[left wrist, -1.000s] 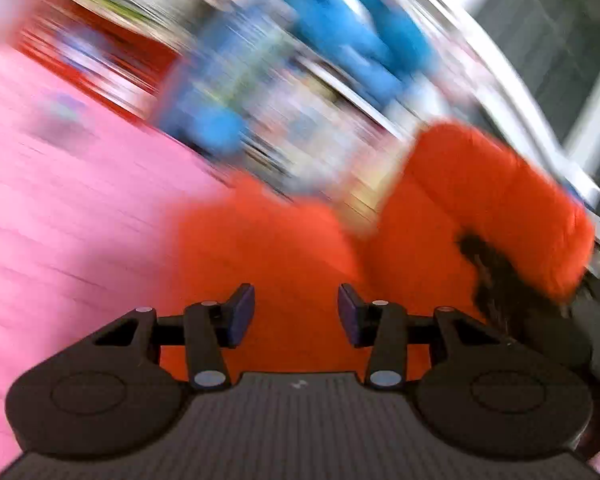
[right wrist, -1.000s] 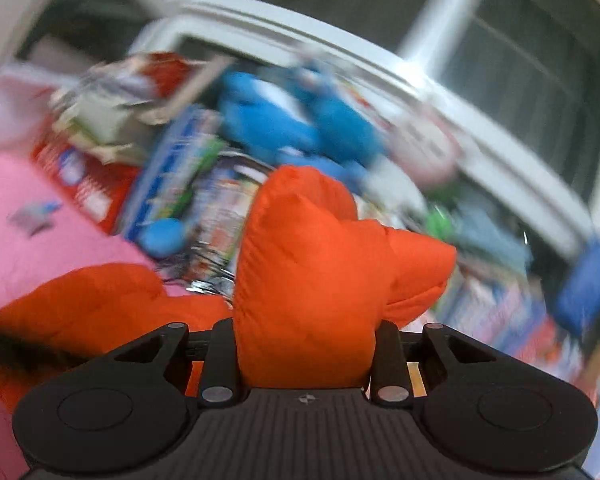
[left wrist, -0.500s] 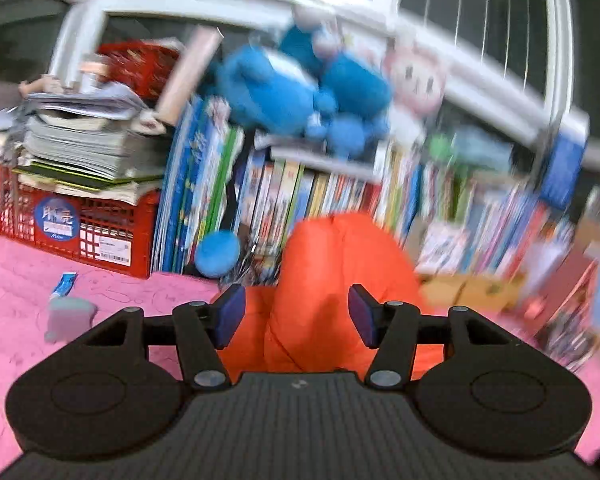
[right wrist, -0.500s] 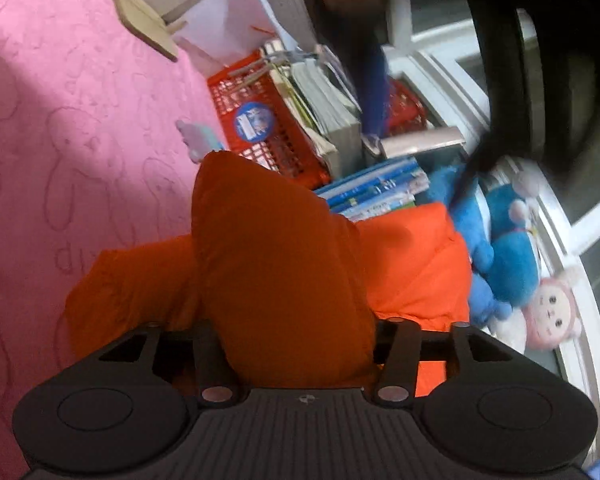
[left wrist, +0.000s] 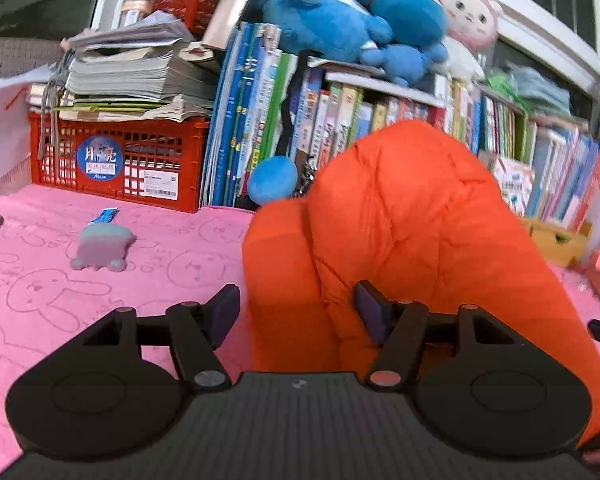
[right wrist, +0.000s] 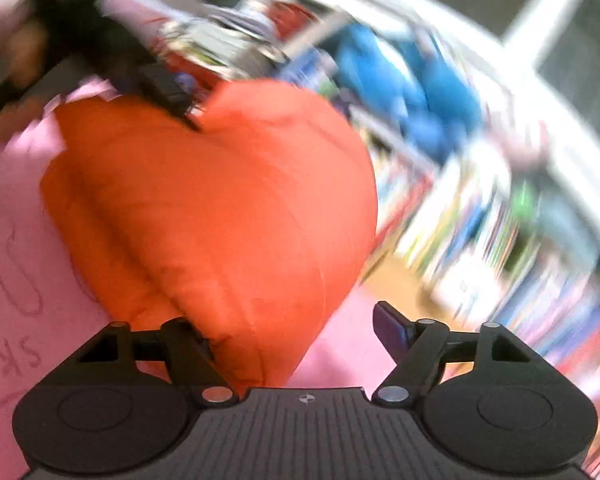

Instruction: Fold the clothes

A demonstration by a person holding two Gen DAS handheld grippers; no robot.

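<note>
Puffy orange quilted down jacket sat bunched in a tall mound on the pink bunny-print blanket, in front of the row of upright picture books. Not flat, and no tidy fold was visible; the heap would fit either a garment mid-fold or one just gathered up.

Left gripper: jaws spread wide, nothing pinched. Its right pad sat against the jacket's near side and the left pad was clear over the blanket.

Right gripper: jaws also spread. An orange lobe lay across its left finger, loose and not clamped. That view was motion-blurred, so fine contact was hard to read.

Handling judgement:
- Light, soft, very compressible; the fill springs back, so folds likely won't hold without pressing down.
- Shell looked like smooth nylon, so probably slippery. A shallow pinch may slide off.
- Best hold: a stitched seam, hem or cuff where the layers are thin. Grabbing a fat baffle just squeezes air.
- Couldn't identify collar, sleeves or hem in the bunched mass.

A small grey soft toy and a red plastic crate sat well clear to the left.
</note>
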